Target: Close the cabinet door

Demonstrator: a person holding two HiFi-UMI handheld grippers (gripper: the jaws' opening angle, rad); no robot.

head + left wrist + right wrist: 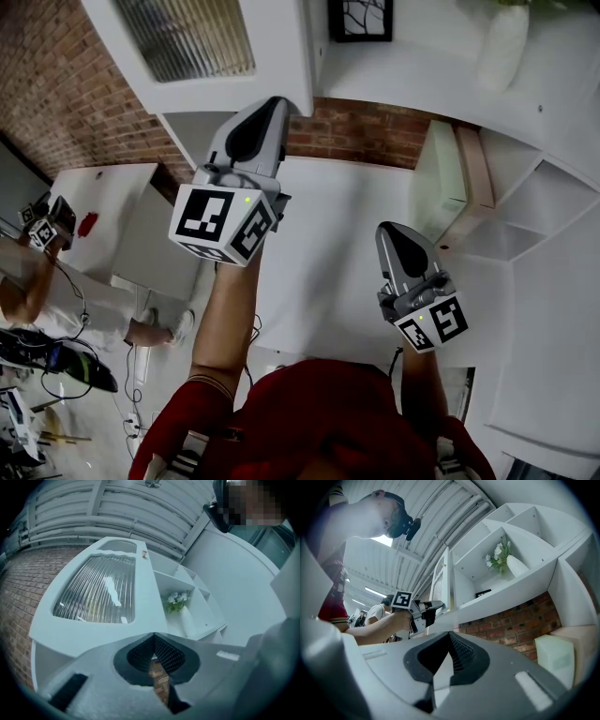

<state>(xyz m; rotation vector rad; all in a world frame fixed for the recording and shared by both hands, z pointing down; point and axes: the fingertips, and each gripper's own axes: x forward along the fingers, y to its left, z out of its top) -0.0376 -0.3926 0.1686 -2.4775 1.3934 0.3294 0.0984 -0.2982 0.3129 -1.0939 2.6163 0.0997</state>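
Standing open, the cabinet door [281, 56] is seen at 12 o'clock in the head view, its white frame set round a pane of ribbed glass [192, 37]. In the right gripper view the door is met edge-on, projecting from the white shelving [520, 585] at 12 o'clock beyond that gripper's jaws.

The left gripper [275, 101] is held at 11 o'clock from the centre of the head view. Its tips are placed against or just beside the door's lower rail; contact cannot be confirmed. In the left gripper view its jaws are closed tip to tip and nothing is held between them, and the ribbed pane fills the field at 11 o'clock beyond them.

The right gripper [389, 230] is held at 4 o'clock in the head view, well apart from the door. Its jaws are likewise brought together and empty.

A white vase [516, 566] with flowers [499, 557] is stood in an open compartment at 1 o'clock in the right gripper view. A brick wall [356, 131] is shown below the shelving, and a pale block [553, 656] is placed at 4 o'clock beside it. A second person [19, 291] with another gripper [47, 223] is seen at 9 o'clock in the head view.
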